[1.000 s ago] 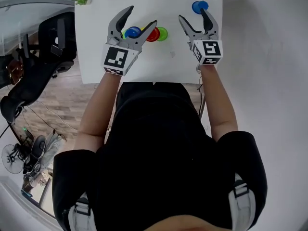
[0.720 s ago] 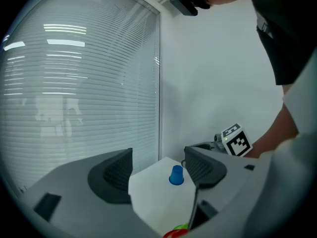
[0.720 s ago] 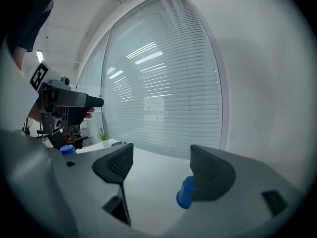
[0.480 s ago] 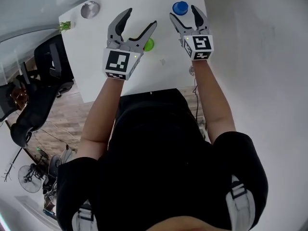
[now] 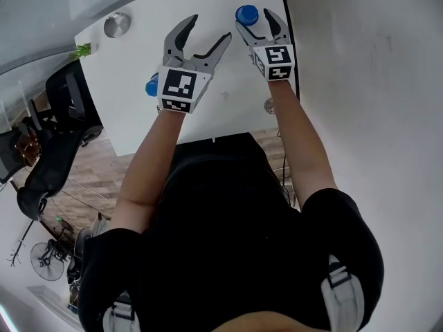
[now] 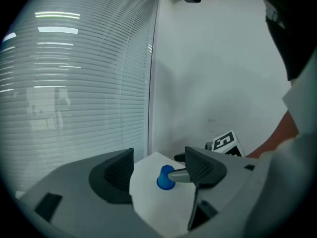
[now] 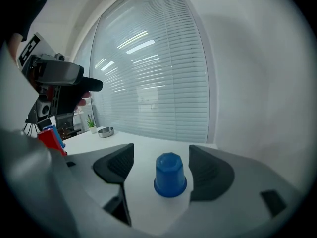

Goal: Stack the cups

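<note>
At the far corner of the white table (image 5: 138,61), a blue cup (image 7: 170,175) stands upside down. Its flat bottom points up and its wide mouth sits on the table, so it stands straight up. The right gripper (image 5: 253,19) has its jaws wide apart, one on each side of the cup, not touching it. The left gripper (image 5: 208,32) is wide apart too and holds nothing. Another blue cup (image 5: 151,86) peeks out beside it.

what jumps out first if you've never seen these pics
An upside-down blue cup stands on the white table near its far right corner, framed by the open right gripper without touching it. The left gripper hovers open beside it, empty, with a second blue cup peeking out at its left.
</note>
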The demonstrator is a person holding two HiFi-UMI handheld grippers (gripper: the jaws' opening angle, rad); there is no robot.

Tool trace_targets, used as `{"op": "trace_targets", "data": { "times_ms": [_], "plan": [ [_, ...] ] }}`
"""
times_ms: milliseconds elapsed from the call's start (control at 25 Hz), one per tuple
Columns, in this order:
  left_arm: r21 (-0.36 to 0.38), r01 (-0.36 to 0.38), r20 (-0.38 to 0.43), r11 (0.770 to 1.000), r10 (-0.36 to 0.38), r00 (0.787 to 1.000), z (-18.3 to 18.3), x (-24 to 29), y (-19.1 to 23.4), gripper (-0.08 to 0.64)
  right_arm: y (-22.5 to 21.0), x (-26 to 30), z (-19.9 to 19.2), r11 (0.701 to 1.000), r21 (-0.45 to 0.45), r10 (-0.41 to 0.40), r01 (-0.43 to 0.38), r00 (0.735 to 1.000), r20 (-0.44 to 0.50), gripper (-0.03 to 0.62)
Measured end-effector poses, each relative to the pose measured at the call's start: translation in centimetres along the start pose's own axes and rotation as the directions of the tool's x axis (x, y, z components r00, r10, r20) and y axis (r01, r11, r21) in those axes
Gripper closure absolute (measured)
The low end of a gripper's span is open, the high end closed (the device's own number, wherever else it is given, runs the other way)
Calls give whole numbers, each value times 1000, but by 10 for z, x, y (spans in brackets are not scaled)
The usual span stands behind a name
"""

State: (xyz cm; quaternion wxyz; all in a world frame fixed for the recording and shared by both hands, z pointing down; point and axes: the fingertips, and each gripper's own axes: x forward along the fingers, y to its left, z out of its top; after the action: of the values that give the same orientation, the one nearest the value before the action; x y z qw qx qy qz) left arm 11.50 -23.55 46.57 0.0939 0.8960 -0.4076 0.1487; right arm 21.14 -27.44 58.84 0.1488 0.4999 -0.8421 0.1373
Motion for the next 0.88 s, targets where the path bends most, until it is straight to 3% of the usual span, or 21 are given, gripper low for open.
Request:
{"op": "trace_targets", "data": {
  "times_ms": [320,640,720,880],
  "plan": [
    [-18,22,-39,1000,-23,999,-16,18,-13,227,-5,22,-26,999,-17,31,-33,997,-67,290],
    [-36,26,-46,999,-27,999,-20,22,-14,227,-12,34,-44,1000,9,4,-3,995,-103,328],
    [-35,24,-47,999,-26,999,-20,23,-13,227,-15,34,-44,1000,5,-7,7,995,-101,368],
    [-34,10,-39,999,-11,999,-17,19,-9,232,-16,29,-31,1000,-4,-8,8,997,-80,363]
  ]
}}
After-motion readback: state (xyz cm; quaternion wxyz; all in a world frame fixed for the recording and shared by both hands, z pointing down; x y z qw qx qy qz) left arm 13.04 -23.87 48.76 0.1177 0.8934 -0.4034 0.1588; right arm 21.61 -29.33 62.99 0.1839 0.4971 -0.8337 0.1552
